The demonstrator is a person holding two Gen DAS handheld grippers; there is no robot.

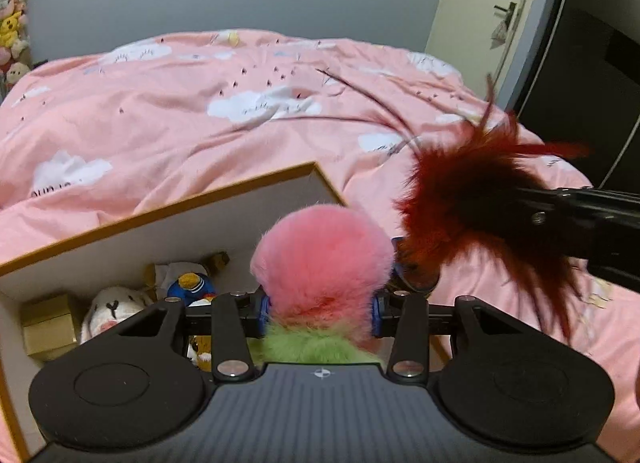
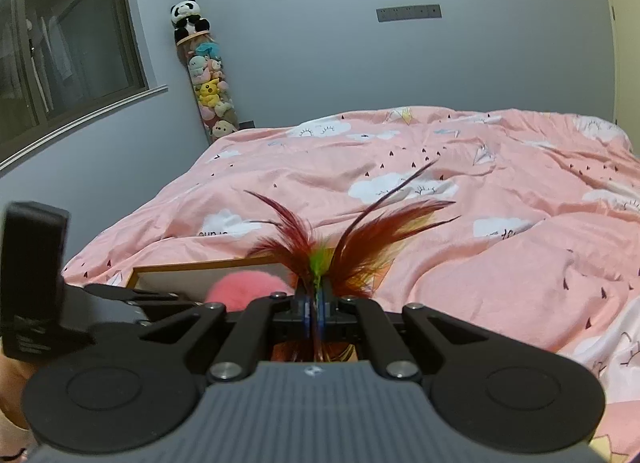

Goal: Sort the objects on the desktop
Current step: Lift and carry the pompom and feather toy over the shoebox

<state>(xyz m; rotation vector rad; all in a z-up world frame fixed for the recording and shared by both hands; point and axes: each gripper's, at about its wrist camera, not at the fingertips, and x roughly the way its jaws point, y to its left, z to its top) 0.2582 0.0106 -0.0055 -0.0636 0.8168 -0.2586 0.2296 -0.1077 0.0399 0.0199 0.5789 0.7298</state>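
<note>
Left gripper [image 1: 320, 313]: jaws part-way apart, blue pads pressed against both flanks of a fluffy pink pom-pom [image 1: 322, 259]; green fluff [image 1: 316, 347] of the same toy bulges below it, against the gripper body.
Right gripper [image 2: 316, 303]: jaws squeezed together on the stem of a red feather toy [image 2: 352, 239]; plumes fan up and out above the fingertips, a green tuft at their root.
Right gripper in the left wrist view [image 1: 580, 219]: enters from the right edge at mid-height; the dark red feathers [image 1: 472, 199] hang just beside the pom-pom, their lower strands brushing it.
Box [image 1: 168, 239]: white walls, orange-trimmed rim, lower left of the left wrist view; its near corner sits just behind the pom-pom.
Box contents: a white plush [image 1: 112, 307], a blue plush [image 1: 192, 283] and a small cardboard carton [image 1: 48, 323], packed close along the bottom.
Box in the right wrist view [image 2: 192, 269]: rim shows left of centre, pom-pom [image 2: 244, 287] in front of it.
Bedspread [image 1: 200, 111]: pink with white clouds, rumpled, fills the middle band; wide free surface above and right of the box.
Right edge, left wrist view: dark wardrobe [image 1: 592, 63] and a door [image 1: 500, 3] bound the bed.
Left edge, right wrist view: window [image 2: 68, 35], and a column of plush toys [image 2: 206, 75] against the wall at the bed's far corner.
</note>
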